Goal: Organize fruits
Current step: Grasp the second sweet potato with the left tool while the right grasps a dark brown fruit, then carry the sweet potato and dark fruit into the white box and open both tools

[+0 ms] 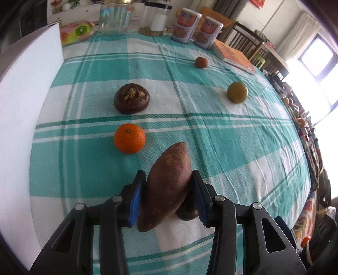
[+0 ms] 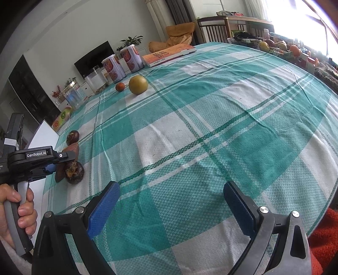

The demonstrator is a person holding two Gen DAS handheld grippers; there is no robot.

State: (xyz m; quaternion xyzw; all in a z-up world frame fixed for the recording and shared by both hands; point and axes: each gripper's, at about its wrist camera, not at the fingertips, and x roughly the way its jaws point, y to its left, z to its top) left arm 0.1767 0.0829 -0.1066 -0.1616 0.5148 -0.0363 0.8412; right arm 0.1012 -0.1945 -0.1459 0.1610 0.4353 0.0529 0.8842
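My left gripper (image 1: pixel 168 193) is shut on a reddish-brown sweet potato (image 1: pixel 166 188), held low over the checked tablecloth; it also shows in the right wrist view (image 2: pixel 69 152). A dark brown fruit (image 1: pixel 187 209) lies just under its right finger. An orange (image 1: pixel 129 138) and another dark brown fruit (image 1: pixel 132 98) lie ahead of it. A yellow-green round fruit (image 1: pixel 237 92) and a small reddish-brown fruit (image 1: pixel 201 62) lie farther right. My right gripper (image 2: pixel 171 203) is open and empty over bare cloth near the table's front edge.
A white board (image 1: pixel 27 101) stands along the table's left side. Two tins (image 1: pixel 196 29), an orange book (image 1: pixel 233 55), clear jars (image 1: pixel 115 18) and a fruit-print pouch (image 1: pixel 76 32) line the far edge. Clutter with more fruit (image 2: pixel 281 47) lies along the right side.
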